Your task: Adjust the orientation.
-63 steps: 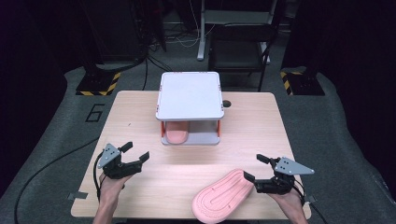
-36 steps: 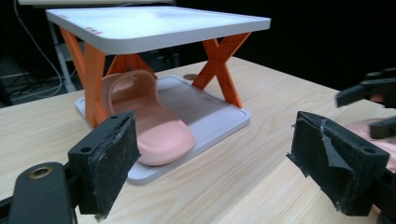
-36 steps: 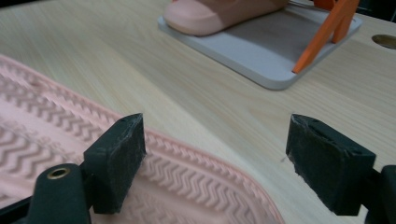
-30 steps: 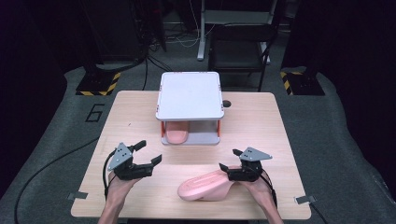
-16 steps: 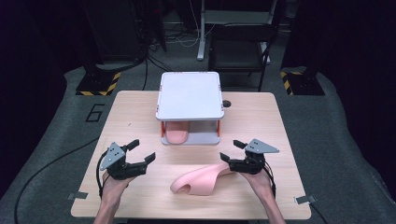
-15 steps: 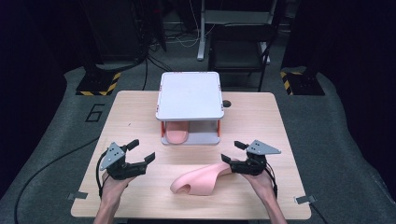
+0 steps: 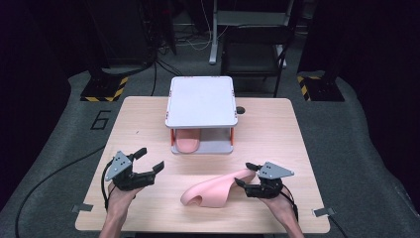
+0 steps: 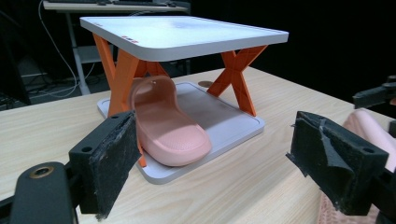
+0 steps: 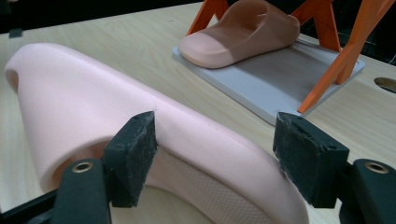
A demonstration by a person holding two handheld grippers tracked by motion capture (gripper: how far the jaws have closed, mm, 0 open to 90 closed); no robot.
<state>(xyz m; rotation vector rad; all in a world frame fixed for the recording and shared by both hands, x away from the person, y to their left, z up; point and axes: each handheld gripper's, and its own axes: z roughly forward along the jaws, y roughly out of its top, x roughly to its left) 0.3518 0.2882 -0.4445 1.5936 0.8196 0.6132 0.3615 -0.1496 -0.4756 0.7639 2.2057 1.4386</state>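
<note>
A pink slipper (image 7: 213, 191) stands tipped on its side on the wooden table (image 7: 277, 134), near the front. My right gripper (image 7: 243, 174) has its heel end between the jaws. They have just been closing, and both pads (image 9: 135, 154) bear on the foam of the slipper (image 9: 93, 93). A second pink slipper (image 7: 187, 144) lies on the lower shelf of a small rack (image 7: 201, 101) with a white top and orange legs. My left gripper (image 7: 151, 157) hovers at the front left, open and holding nothing, and looks at that slipper (image 8: 168, 126).
The rack's grey base plate (image 9: 280, 70) lies close beyond the held slipper. A small dark round hole (image 7: 240, 109) sits in the table beside the rack. A chair and cables stand on the dark floor past the far edge.
The loose slipper went from lying flat at the front right to standing on its side nearer the middle, carried left by the right gripper. The left gripper has barely shifted.
</note>
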